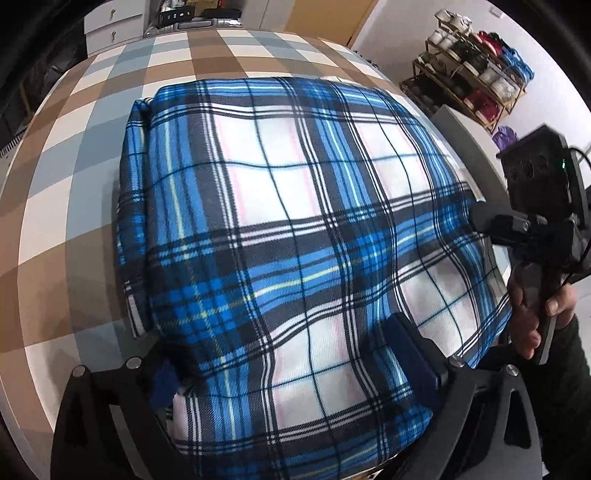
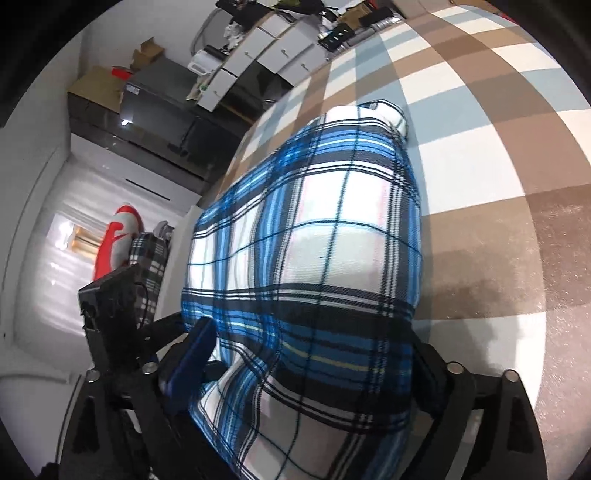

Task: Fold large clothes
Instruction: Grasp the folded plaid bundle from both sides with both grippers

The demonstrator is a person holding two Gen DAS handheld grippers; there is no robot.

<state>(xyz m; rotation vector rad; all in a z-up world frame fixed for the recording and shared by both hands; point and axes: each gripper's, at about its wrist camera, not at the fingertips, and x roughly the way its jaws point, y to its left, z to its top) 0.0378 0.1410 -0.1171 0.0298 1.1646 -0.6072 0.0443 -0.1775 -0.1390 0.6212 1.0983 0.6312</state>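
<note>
A blue, white and black plaid garment (image 1: 288,221) lies folded into a thick rectangle on the checked brown, white and grey-blue cover (image 1: 74,184). My left gripper (image 1: 284,358) stands open over its near end, with the cloth spread between the two wide-set blue-padded fingers. At the cloth's right edge a hand (image 1: 535,314) holds the right tool, whose finger (image 1: 484,221) touches the fabric. In the right wrist view my right gripper (image 2: 310,358) is also open, straddling the near end of the same garment (image 2: 325,229). The black body of the left tool (image 2: 110,306) sits at the left.
A shoe rack (image 1: 476,74) stands beyond the surface's right edge, white drawers (image 1: 110,29) at the far end. In the right wrist view a dark cabinet (image 2: 159,107), a red-and-white object (image 2: 118,240) and another plaid cloth (image 2: 147,258) lie off the left edge.
</note>
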